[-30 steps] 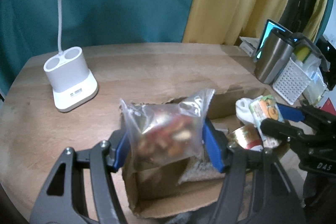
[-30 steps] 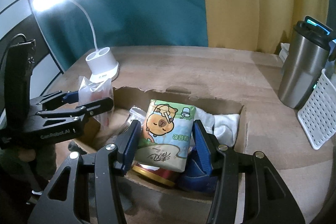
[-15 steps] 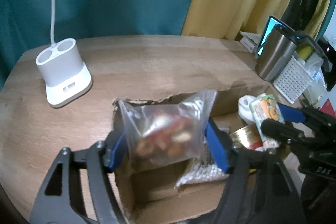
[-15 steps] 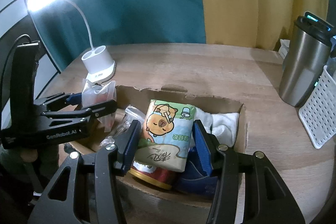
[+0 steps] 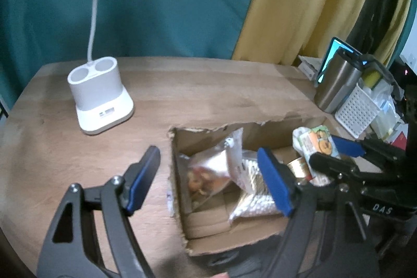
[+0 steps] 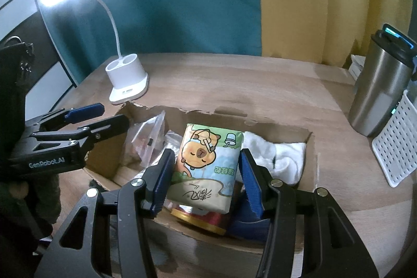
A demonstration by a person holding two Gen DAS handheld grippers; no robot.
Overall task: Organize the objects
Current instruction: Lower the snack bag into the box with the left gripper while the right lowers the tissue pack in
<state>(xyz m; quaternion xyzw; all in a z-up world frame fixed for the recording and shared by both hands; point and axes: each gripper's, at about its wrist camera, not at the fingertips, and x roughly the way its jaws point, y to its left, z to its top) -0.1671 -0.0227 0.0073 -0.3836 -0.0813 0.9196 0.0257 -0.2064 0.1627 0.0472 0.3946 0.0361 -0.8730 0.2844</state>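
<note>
An open cardboard box (image 5: 179,199) (image 6: 310,147) sits on the wooden table. My left gripper (image 5: 208,173) is open and empty above the box's left wall. A clear snack bag (image 5: 208,171) (image 6: 146,137) lies inside the box below it, next to a silvery bubble pouch (image 5: 252,189). My right gripper (image 6: 206,173) is shut on a tissue pack (image 6: 206,168) (image 5: 316,145) with a capybara print, held over the box. Under it are a red and gold can (image 6: 200,218) and a white cloth (image 6: 278,155).
A white lamp base (image 5: 100,98) (image 6: 127,81) stands on the table at the back left. A steel tumbler (image 6: 378,98) (image 5: 336,82) and a white perforated basket (image 6: 393,150) (image 5: 357,111) stand at the right. A blue object (image 6: 247,220) lies in the box.
My left gripper has opened and let the snack bag drop into the box. The right gripper still holds the tissue pack in about the same place.
</note>
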